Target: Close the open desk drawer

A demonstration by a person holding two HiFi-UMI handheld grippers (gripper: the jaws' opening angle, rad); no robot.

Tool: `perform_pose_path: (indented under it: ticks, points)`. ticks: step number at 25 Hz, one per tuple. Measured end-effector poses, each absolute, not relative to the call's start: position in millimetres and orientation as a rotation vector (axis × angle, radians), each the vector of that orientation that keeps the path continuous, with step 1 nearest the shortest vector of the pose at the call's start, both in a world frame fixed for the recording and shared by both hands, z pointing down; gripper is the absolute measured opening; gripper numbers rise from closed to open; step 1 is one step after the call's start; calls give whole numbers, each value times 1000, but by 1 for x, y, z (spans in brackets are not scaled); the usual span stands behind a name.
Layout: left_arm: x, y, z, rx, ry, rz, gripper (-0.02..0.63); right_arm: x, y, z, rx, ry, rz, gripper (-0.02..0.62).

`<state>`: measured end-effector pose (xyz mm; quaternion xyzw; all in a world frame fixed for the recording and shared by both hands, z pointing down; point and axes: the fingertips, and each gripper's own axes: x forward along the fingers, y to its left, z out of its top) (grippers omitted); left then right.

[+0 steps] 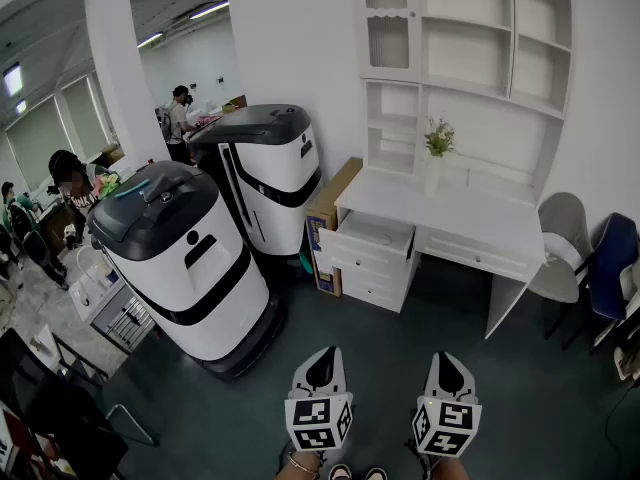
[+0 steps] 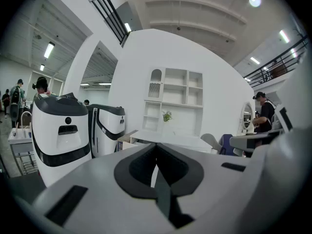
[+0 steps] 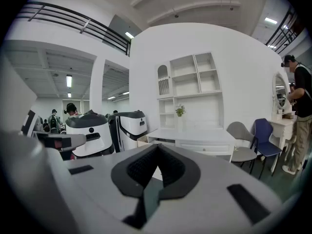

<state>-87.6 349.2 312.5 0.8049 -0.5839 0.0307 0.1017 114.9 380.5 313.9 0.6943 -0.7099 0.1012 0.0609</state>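
Head view, item by item.

- Desk (image 1: 470,223): white, with a shelf unit above it, against the wall at 12 o'clock to 1 o'clock.
- Drawer (image 1: 374,235): top of the stack at the desk's 9 o'clock end, pulled out toward 7 o'clock. Its inside is too small to read.
- Left gripper (image 1: 323,353): low in frame at 6 o'clock, jaws pressed together, nothing between them, well apart from the drawer.
- Right gripper (image 1: 445,359): just at 3 o'clock of the left one, jaws likewise together and empty. The drawer lies at its 11 o'clock.
- Cardboard box (image 1: 326,218): leaning just at 9 o'clock of the drawer stack.
- White machine (image 1: 185,258): large, at 9 o'clock of the approach path, with a second one behind it.
- Vase (image 1: 435,168): holds a plant and stands on the desk top at 1 o'clock of the drawer.

Hazards, as judged:
- A push on one corner of the drawer front could skew it in its runners and jam it. The cause would be off-centre contact.
- Narrow closed jaws may skid off the smooth front.
- A hard shove could slam the drawer and rock the vase.
- A wide left swing could clip the box.
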Motion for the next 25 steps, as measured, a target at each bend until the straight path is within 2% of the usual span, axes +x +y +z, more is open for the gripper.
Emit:
perform_pose_path:
  ticks: [14,15,25]
  points:
    - [-92,354,309,2379,-1737,95,14,115,388,310,2128,-2168,288,13]
    - [-92,355,310,2377,-1738,97,14,115,388,311,2126,-2174,295,41]
    - [-101,357,318,2322,-1782,97,14,123,394,315,2126,-2174,311,101]
